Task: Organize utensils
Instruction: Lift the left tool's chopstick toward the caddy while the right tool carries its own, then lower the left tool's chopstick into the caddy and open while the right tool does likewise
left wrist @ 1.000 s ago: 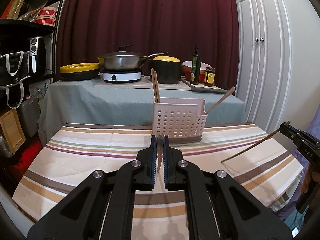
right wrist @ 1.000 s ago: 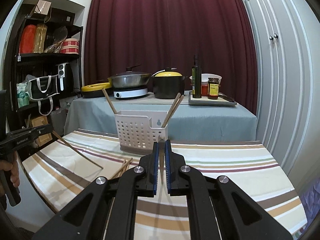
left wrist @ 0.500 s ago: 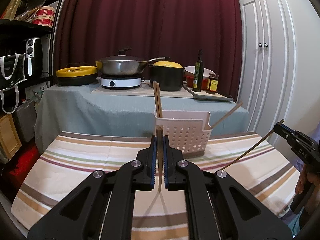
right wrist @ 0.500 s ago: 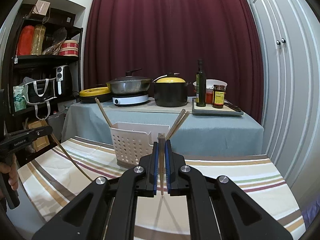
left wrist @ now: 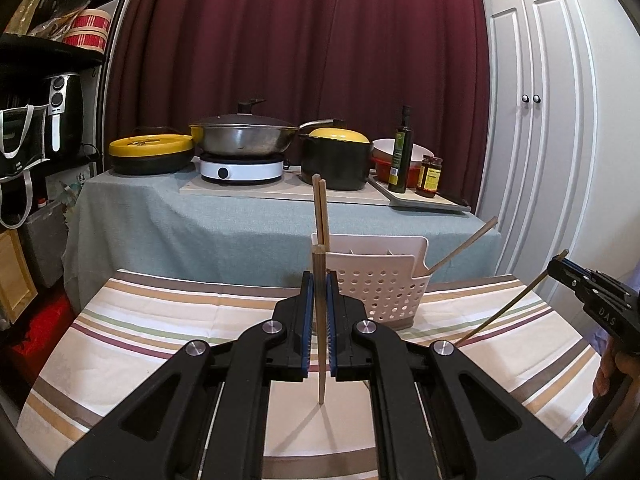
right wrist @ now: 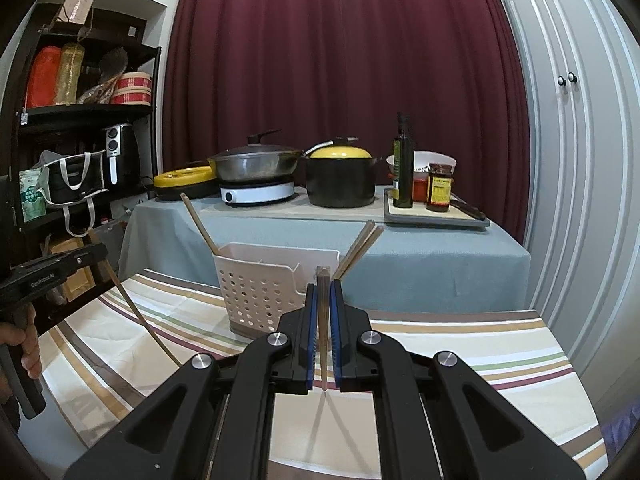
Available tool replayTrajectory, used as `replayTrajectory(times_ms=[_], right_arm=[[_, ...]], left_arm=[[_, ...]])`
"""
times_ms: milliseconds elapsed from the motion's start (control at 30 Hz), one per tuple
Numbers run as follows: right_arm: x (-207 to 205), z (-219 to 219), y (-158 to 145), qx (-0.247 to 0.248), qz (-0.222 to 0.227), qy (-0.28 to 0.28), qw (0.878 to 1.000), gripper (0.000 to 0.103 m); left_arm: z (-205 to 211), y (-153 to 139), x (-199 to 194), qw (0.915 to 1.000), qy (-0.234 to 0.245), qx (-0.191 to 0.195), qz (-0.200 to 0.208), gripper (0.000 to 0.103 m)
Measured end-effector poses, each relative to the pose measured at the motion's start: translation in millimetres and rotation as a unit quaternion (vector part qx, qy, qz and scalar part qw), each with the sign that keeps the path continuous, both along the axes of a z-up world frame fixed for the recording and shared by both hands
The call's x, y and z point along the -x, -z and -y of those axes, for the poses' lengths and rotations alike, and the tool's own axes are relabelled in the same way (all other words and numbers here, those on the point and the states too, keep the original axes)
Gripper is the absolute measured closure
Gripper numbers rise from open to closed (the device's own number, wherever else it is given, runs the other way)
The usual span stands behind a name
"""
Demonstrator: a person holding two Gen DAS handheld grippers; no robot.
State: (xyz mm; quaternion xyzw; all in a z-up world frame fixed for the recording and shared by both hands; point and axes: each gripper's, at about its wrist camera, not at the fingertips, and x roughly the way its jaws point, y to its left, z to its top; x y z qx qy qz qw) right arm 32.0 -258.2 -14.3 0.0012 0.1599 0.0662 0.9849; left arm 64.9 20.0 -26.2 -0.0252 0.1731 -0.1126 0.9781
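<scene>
A white perforated utensil basket (left wrist: pixel 380 284) (right wrist: pixel 260 284) stands at the far side of the striped tablecloth (left wrist: pixel 160 332). Two chopsticks (left wrist: pixel 320 208) lean out of one end and a single chopstick (left wrist: pixel 464 246) out of the other. My left gripper (left wrist: pixel 318 280) is shut on a wooden chopstick (left wrist: pixel 320 360) held nearly upright, its thin end down at the cloth. My right gripper (right wrist: pixel 323 288) is shut on another chopstick (right wrist: pixel 323 360) the same way. Each gripper also shows in the other's view, right gripper (left wrist: pixel 560 266) and left gripper (right wrist: pixel 100 252), with its stick slanting down to the cloth.
Behind the table a cloth-covered counter (left wrist: pixel 240 232) carries a wok on a hob (left wrist: pixel 244 140), a black pot with yellow lid (left wrist: pixel 336 160), an oil bottle (left wrist: pixel 402 152) and jars. Dark shelves (right wrist: pixel 80 120) stand left, white cupboard doors (left wrist: pixel 536 120) right. A hand (right wrist: pixel 24 344) grips the left handle.
Both grippers have tilted up and drawn back a little, so the basket sits lower in each view. The held chopsticks now stand more upright and show clearly between the jaws.
</scene>
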Motion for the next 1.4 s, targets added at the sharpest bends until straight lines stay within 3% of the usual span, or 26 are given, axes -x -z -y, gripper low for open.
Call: replayTrajectory(times_ms=[533,833,1133,1400], right_arm=[[-28,-9,-8,-0.001,0.02,-0.012,1.0,0.096],[-23,-9,-51,-0.021,0.062,-0.03,0.997,0.096],[-36,-8,-94,-0.03,0.116,-0.042,0.992,0.096],[-62,-5,-105,-0.028,0.125,-0.037,0.991,0.096]], left_arm=[[7,-9,-11,0.9999,0.007,0.002,0.012,0.096],[18,-53,-11,0.9978,0.03,0.016,0.056,0.097],[29,-102,-34,0.9919,0.045,0.026,0.116,0.097],[44,-133,-70,0.9859,0.038,0.024,0.161,0.097]])
